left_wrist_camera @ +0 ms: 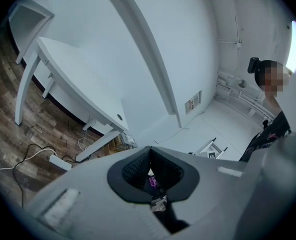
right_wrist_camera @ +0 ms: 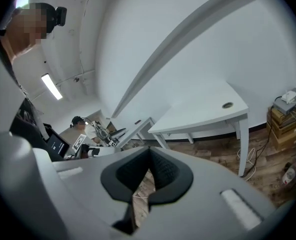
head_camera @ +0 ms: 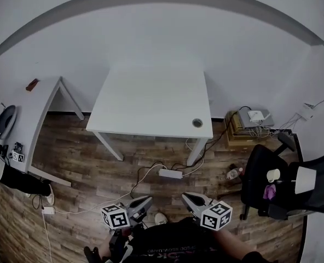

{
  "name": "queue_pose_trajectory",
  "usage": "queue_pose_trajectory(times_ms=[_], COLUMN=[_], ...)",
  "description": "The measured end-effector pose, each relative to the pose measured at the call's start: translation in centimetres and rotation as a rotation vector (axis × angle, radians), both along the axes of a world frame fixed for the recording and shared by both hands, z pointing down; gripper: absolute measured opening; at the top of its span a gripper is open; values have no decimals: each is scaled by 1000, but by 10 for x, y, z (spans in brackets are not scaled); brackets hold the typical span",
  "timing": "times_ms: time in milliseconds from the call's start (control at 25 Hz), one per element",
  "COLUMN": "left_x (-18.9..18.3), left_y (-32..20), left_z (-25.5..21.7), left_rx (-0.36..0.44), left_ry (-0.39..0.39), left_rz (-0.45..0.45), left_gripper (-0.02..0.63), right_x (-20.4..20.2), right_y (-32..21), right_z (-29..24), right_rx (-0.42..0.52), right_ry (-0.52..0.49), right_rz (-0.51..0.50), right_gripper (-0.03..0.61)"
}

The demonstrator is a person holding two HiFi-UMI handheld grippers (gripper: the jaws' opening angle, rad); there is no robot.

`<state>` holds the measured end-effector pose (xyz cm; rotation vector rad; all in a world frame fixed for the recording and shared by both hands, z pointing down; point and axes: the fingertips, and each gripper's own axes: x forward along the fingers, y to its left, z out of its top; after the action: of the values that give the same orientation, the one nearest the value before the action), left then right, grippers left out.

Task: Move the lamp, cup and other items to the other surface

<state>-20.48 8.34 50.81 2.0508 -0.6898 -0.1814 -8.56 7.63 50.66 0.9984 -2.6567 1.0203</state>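
One cup (head_camera: pixel 273 175), one lamp (head_camera: pixel 305 179), one office chair (head_camera: pixel 256 166)

We face the table (head_camera: pixel 151 100), set against the wall; a power strip (head_camera: pixel 171 173) lies on the floor before it; a second desk (head_camera: pixel 28 119) stands left; stacked boxes (head_camera: pixel 244 133) sit right; nearer right, an office chair (head_camera: pixel 260 196) bears a cup (head_camera: pixel 273 175) and, beside it, a lamp (head_camera: pixel 305 178).

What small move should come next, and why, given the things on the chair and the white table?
Probably swing toward the black chair and open the right hand-held gripper on the way. The cup, lamp and purple item all sit on that chair, the white table holds nothing, and both this gripper and the left hand-held gripper are shut and empty.
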Motion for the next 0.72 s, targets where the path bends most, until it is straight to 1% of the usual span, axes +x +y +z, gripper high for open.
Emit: queue_pose_trajectory(times_ms=[160,280,480,720], left_x=[-5,2,10,8], left_y=[4,4,8,10], left_z=[5,-2,-10,-7], left_rx=[-8,16,75,75], left_ry=[50,36,-3,29], left_rz=[8,46,108,100], left_gripper=[-2,-2,-2,-2], right_x=[-28,-39,-47,-44], right_y=[19,26,27,27], right_z=[-6,-9,-11,-8], right_rx=[43,66,73,69], right_ry=[50,79,82,78], right_rz=[-98,-149,-151,-142], right_gripper=[-2,0,0,2])
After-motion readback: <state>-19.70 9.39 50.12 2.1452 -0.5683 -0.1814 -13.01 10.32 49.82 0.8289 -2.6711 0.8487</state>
